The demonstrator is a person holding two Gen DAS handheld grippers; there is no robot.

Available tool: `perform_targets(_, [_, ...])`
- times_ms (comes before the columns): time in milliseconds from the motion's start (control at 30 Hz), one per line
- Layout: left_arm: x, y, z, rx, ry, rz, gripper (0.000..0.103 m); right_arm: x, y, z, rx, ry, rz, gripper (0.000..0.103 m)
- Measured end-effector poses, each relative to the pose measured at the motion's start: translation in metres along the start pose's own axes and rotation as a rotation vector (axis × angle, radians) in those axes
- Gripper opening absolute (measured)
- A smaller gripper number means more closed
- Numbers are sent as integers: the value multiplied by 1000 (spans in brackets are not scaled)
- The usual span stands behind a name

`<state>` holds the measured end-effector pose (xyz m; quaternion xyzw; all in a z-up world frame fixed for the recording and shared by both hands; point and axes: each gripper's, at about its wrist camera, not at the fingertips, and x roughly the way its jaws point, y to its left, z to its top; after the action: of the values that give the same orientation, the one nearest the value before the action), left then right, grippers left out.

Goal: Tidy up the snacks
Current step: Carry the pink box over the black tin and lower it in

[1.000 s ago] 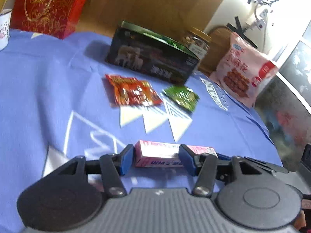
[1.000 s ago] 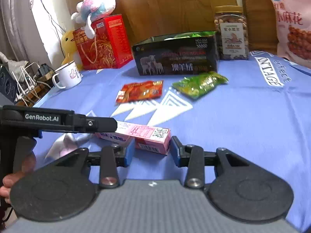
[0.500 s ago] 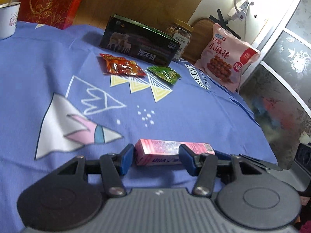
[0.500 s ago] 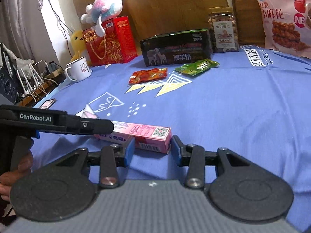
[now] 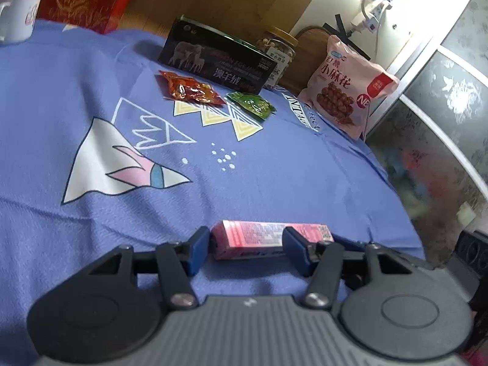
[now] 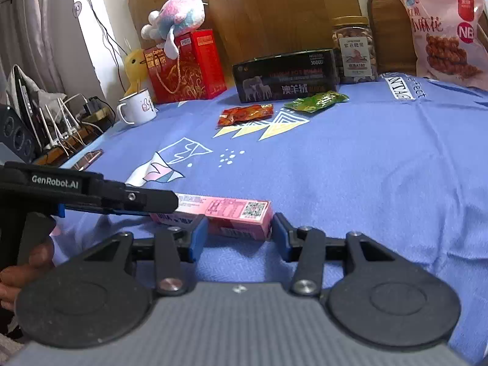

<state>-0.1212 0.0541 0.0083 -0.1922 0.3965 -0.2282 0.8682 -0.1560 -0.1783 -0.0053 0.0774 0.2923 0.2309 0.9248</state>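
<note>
"GenRobot.AI" on the left gripper (image 6: pixel 170 202), "小麻花" and "NB" on the pink snack bag (image 6: pixel 442 33), "澳羊绒" on the black box (image 6: pixel 286 76), "A180" on the nut jar (image 6: pixel 353 50), QR code on the pink carton (image 6: pixel 238 216)

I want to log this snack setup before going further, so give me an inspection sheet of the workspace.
Surface: blue printed cloth, slightly wrinkled.
Job's things: pink box lying flat near the grippers; red packet and green packet side by side in front of the dark box; nut jar and pink snack bag at the back.
Clutter: white mug, red gift bag, plush toy.
Grippers: left gripper and right gripper at opposite ends of the pink box, jaws just been opening, no clamp seen.
Cables: tangle of cables beyond the cloth's left edge.
Surroundings: wooden panel behind.
</note>
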Motion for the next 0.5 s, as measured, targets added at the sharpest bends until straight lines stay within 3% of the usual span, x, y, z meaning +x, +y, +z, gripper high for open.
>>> perform_targets(133, [2, 5, 6, -28, 14, -24, 53, -2, -6, 2, 17, -14, 9, 49])
perform_targets(333, [8, -3, 5, 24, 16, -12, 49, 2, -8, 1, -7, -11, 16, 49])
perform_targets(500, [5, -3, 16, 16, 1, -43, 49, 4, -13, 8, 20, -23, 9, 48])
